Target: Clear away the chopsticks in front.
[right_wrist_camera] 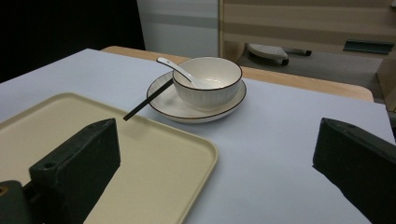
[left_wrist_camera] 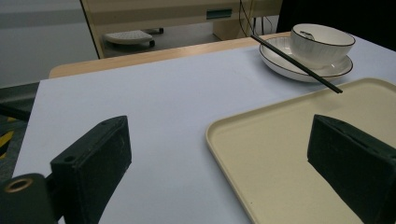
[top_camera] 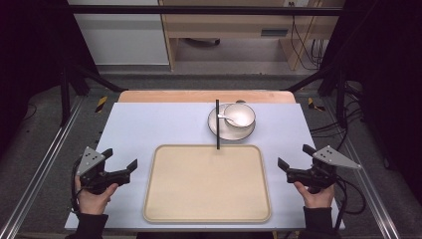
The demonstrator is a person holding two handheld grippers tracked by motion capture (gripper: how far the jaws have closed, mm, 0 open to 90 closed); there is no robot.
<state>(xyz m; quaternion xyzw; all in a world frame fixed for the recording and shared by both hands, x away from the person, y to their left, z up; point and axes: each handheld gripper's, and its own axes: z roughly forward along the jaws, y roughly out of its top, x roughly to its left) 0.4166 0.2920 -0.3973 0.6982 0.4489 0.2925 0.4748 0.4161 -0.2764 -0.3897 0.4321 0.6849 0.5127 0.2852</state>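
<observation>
At nine and three o'clock of the tray [top_camera: 206, 183], left tongs [top_camera: 120, 159] and right tongs [top_camera: 296, 156] gape wide, empty; right gripper view reveals a spoon [right_wrist_camera: 180, 73] inside the bowl [right_wrist_camera: 207, 81].

No legible txt or labels anywhere.

Beige tray [top_camera: 164, 199], white bowl [top_camera: 241, 115] and plate [top_camera: 226, 133] with dark rims, black chopstick [top_camera: 217, 124], white spoon [top_camera: 228, 117], pale lavender table cover [top_camera: 149, 124].

Wooden desk [top_camera: 234, 25] behind table, grey floor [top_camera: 45, 124], dim surroundings.
</observation>
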